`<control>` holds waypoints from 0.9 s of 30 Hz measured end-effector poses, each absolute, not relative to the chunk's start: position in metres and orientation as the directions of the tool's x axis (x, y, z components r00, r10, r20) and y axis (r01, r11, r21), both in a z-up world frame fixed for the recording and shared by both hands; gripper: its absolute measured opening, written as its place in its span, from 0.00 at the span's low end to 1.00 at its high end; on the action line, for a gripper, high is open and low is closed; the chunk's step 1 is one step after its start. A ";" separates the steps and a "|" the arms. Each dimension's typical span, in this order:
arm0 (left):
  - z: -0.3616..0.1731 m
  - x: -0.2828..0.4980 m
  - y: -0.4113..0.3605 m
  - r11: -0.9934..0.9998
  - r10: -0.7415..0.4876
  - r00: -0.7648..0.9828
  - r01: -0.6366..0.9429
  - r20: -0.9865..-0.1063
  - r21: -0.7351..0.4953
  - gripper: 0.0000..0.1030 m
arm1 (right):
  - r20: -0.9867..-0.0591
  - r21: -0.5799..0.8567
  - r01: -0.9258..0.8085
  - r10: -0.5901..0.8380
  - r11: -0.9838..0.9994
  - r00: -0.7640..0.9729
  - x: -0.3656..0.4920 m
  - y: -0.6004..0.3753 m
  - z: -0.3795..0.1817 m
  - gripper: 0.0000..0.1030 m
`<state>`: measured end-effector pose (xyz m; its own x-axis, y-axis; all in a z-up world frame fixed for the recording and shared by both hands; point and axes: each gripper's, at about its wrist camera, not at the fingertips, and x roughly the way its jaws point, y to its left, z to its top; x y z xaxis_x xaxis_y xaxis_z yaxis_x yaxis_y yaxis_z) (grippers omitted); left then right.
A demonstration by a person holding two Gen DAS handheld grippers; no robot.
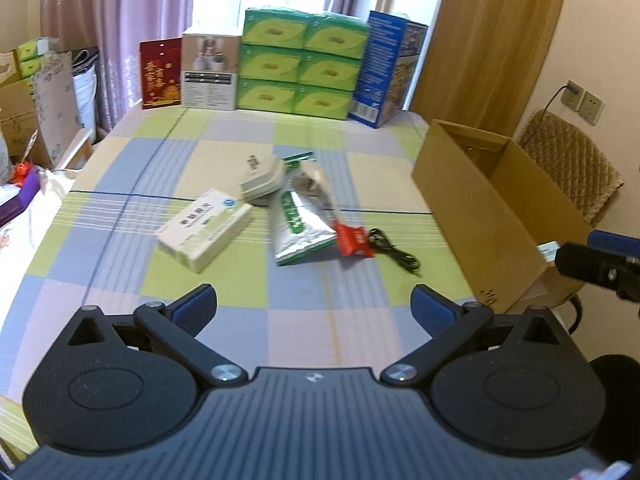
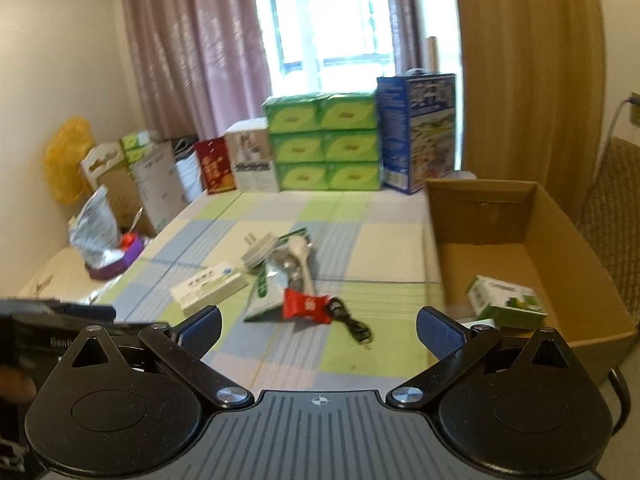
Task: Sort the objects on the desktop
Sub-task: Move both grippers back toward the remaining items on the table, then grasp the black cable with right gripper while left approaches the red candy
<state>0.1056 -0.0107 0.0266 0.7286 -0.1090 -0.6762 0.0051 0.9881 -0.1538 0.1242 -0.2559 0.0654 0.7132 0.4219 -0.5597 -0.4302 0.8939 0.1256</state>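
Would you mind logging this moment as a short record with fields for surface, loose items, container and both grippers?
surface: checked tablecloth
loose items: white-green box, grey round case, foil pouch, red packet, black cable
container: cardboard box at the right edge, open, holding a small green-white box
left gripper: open, empty
right gripper: open, empty
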 end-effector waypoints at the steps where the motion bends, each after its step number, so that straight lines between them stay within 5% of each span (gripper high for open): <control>1: 0.026 0.106 -0.008 0.989 -0.102 0.727 0.003 -0.679 -0.145 0.98 | -0.565 0.119 -0.436 0.423 0.892 0.708 0.125 -0.253 0.062 0.98; 16: 0.000 0.141 0.017 0.995 -0.102 0.710 0.059 -0.696 -0.085 0.98 | -0.653 0.020 -0.517 0.403 0.856 0.641 0.173 -0.222 0.001 0.97; 27: -0.031 0.189 0.012 0.987 -0.126 0.697 0.160 -0.706 -0.018 0.98 | -0.707 -0.040 -0.513 0.339 0.857 0.621 0.232 -0.202 -0.046 0.72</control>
<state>0.1891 0.0122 -0.0308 0.6971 -0.1257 -0.7058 0.1600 0.9870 -0.0178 0.2315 -0.2024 -0.0457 0.6211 0.3386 -0.7068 -0.5130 0.8575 -0.0401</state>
